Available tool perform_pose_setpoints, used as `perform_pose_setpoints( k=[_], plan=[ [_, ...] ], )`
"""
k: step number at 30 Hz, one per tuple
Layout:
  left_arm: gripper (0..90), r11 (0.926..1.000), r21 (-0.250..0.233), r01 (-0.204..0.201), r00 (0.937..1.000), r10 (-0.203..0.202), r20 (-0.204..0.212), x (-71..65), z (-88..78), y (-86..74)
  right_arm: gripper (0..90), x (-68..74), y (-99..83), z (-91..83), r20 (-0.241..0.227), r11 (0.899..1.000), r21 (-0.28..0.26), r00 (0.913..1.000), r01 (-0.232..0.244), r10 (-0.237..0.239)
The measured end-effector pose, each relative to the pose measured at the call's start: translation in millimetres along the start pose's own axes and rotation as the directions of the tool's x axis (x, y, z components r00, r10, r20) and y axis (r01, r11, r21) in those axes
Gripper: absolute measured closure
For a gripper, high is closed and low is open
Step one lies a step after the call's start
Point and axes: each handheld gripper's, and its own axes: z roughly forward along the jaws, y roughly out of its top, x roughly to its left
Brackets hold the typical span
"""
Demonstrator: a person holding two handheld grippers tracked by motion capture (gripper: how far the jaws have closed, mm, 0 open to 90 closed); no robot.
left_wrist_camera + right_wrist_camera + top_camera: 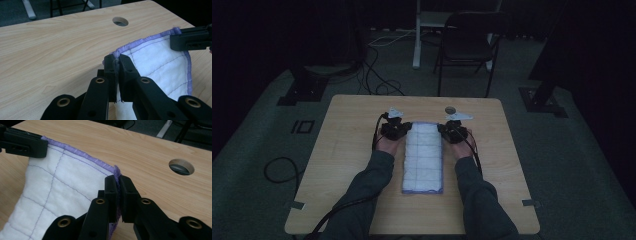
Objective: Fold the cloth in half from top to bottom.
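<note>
A white quilted cloth [423, 157] with a purple stitched edge lies lengthwise on the wooden table [347, 145]. My left gripper [396, 129] is shut on the cloth's far left corner, and in the left gripper view my left gripper [117, 59] pinches the purple hem of the cloth [157, 57]. My right gripper [452, 131] is shut on the far right corner; in the right gripper view my right gripper [118, 180] clamps the hem of the cloth [62, 182]. The far edge hangs lifted between the two grippers, sagging slightly. Each gripper view shows the other gripper's jaw at the opposite corner.
A round cable hole [450, 109] sits in the table just beyond my right gripper. A dark chair [467, 45] and a white table leg [416, 40] stand behind the table. Cables run across the floor at left.
</note>
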Motion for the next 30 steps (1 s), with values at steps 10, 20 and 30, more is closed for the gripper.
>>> perform_pose_setpoints(
  k=[10, 20, 30],
  plan=[
    [86.3, 0.9993, -0.038, 0.008, 0.9999, -0.008, 0.014, -2.7, -15.1, -7.3, 86.3, 10.9, -0.5, -17.2, -0.022, 0.999, -0.042, 0.9992, 0.031, -0.032],
    [86.3, 0.9978, -0.067, -0.001, 0.9993, 0.003, 0.037, -10.5, -28.9, -15.2, 86.2, 17.4, -9.0, -30.2, -0.034, 0.997, -0.067, 0.9986, 0.038, -0.04],
    [86.2, 0.9967, -0.082, 0.003, 0.9986, 0.001, 0.053, -16.3, -41.3, -24.3, 86.2, 24.3, -16.0, -40.9, -0.051, 0.996, -0.086, 0.9978, 0.036, -0.041]
  ],
)
